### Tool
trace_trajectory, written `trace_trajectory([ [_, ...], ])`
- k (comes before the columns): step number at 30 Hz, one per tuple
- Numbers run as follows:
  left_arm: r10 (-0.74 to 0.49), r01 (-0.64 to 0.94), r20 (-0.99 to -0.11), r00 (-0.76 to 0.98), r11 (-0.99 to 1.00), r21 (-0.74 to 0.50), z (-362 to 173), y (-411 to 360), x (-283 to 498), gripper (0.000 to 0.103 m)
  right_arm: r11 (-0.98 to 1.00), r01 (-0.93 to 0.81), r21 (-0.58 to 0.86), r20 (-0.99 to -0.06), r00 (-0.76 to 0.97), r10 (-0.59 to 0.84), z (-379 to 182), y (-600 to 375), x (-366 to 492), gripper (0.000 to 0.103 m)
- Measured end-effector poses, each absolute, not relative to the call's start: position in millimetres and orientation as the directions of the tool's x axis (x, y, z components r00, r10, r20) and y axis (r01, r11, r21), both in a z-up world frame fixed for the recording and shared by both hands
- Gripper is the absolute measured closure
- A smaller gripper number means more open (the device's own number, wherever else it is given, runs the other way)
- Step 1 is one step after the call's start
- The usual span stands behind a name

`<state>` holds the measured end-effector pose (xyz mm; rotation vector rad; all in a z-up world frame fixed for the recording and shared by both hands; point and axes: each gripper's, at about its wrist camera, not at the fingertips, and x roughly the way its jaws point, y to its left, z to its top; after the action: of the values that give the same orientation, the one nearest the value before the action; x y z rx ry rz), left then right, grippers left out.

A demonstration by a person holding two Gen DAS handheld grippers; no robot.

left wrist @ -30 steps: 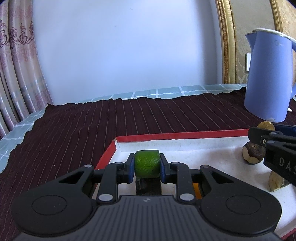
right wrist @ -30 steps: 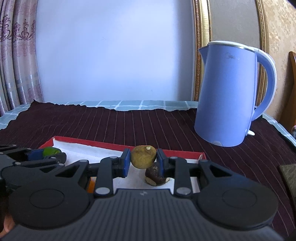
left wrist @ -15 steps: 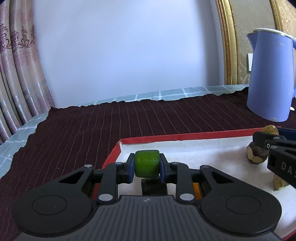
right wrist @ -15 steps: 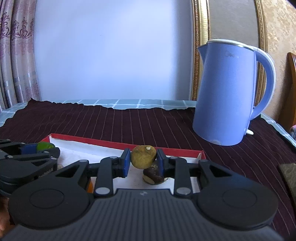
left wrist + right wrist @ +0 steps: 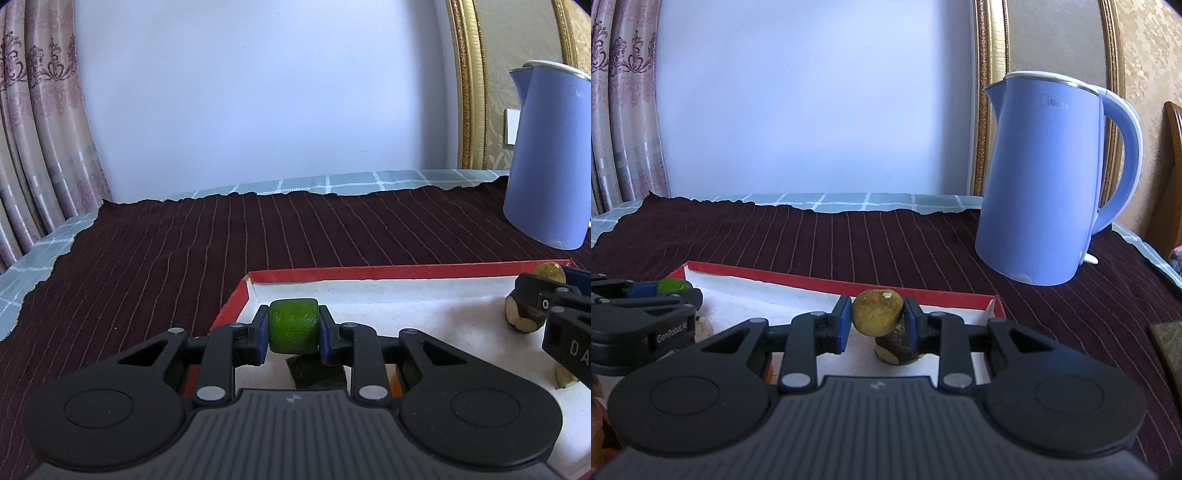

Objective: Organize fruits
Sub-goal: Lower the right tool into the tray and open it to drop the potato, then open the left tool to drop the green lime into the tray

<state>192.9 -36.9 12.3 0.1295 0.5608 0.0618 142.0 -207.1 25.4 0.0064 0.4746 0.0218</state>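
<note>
Currently both grippers are loaded. Left gripper (image 5: 293, 332) is closed down to fruit width, blue pads clamping a green lime (image 5: 293, 325) on both sides, held above the near-left corner of the red-rimmed tray (image 5: 369, 274); the lime is off the white tray floor, a dark shadow beneath it. Right gripper (image 5: 877, 323) is closed likewise on a yellowish-brown fruit (image 5: 877, 312), held above the tray's far-right part. Directly below and behind that fruit, a dark brown fruit with pale patches (image 5: 895, 347) sits on the tray floor. From the left view the same brown fruit (image 5: 522, 317) is partly hidden by the right gripper's fingers. Blue kettle (image 5: 1045, 177) stands on the dark striped cloth (image 5: 849, 243), beyond the tray to the right.
</note>
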Motion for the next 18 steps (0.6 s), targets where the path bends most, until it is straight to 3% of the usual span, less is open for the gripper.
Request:
trace_trajectory([
  [3, 0.100, -0.033, -0.525, 0.845, 0.990, 0.135, 13.1, -33.9, 193.1, 0.078, 1.000, -0.022, 0.007, -0.452, 0.892, 0.023, 24.2, -205.4, 141.7, 0.074],
  [7, 0.130, -0.054, -0.515, 0.847, 0.986, 0.160, 13.2, -33.3, 193.4, 0.078, 1.000, -0.012, -0.001, -0.425, 0.905, 0.010, 26.4, -206.4, 137.0, 0.052],
  [12, 0.109, -0.039, -0.541, 0.834, 0.989, 0.140, 12.5, -30.7, 196.8, 0.077, 1.000, -0.005, 0.001, -0.428, 0.904, 0.005, 26.1, -209.0, 137.5, 0.048],
  [17, 0.099, -0.030, -0.550, 0.829, 0.991, 0.133, 11.9, -29.2, 197.1, 0.077, 1.000, 0.002, -0.016, -0.408, 0.913, -0.008, 28.8, -207.7, 133.6, 0.033],
  [18, 0.101, -0.031, -0.548, 0.830, 0.990, 0.137, 12.0, -29.7, 196.9, 0.076, 1.000, 0.003, -0.017, -0.401, 0.916, -0.010, 29.6, -206.9, 132.0, 0.026],
])
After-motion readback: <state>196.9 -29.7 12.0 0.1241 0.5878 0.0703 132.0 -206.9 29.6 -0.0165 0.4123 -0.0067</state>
